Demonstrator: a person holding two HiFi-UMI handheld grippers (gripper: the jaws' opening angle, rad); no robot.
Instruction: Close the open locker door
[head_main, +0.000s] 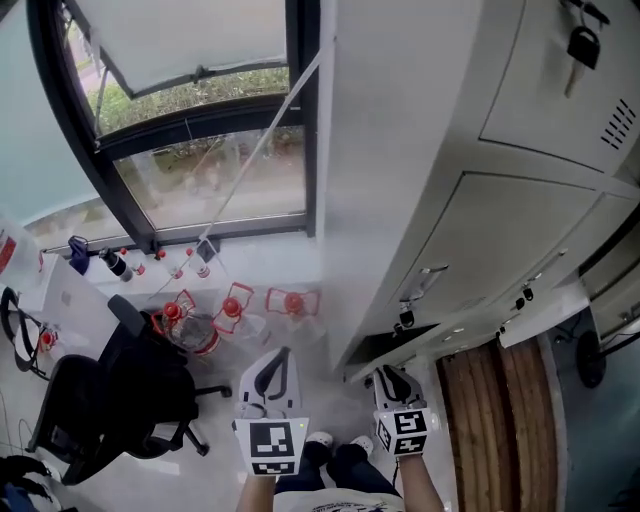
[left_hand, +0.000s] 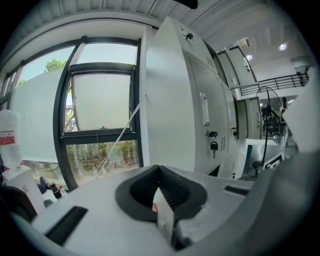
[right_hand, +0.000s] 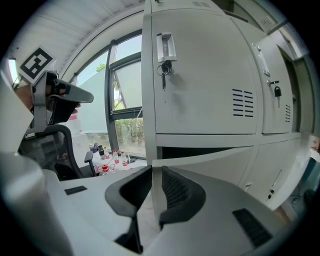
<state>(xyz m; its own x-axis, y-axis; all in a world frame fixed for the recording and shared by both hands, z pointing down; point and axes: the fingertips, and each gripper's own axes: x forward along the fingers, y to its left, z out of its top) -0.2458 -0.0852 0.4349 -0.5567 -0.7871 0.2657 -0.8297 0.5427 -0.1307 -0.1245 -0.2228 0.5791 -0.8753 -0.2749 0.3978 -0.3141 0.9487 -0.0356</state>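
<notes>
The right claw (right_hand: 155, 172) pinches the free edge of the open locker door (right_hand: 215, 161) — the door stands ajar at the bottom row of the grey locker bank (right_hand: 200, 90). The left claw (left_hand: 160, 169) is pressed together, pointing past the lockers' side toward the window (left_hand: 100, 110).

The left gripper (head_main: 272, 372) and the right gripper (head_main: 393, 381) are held low in front of the body, side by side and near each other. Each is pointed forward and slightly downward, with its marker cube turned upward and the forearms just seen behind them at the bottom of the head view. The left gripper's jaws are brought together with nothing gripped, while the right gripper's jaws are set a narrow gap apart and clamped on the edge of the locker door (right_hand: 225, 161).
</notes>
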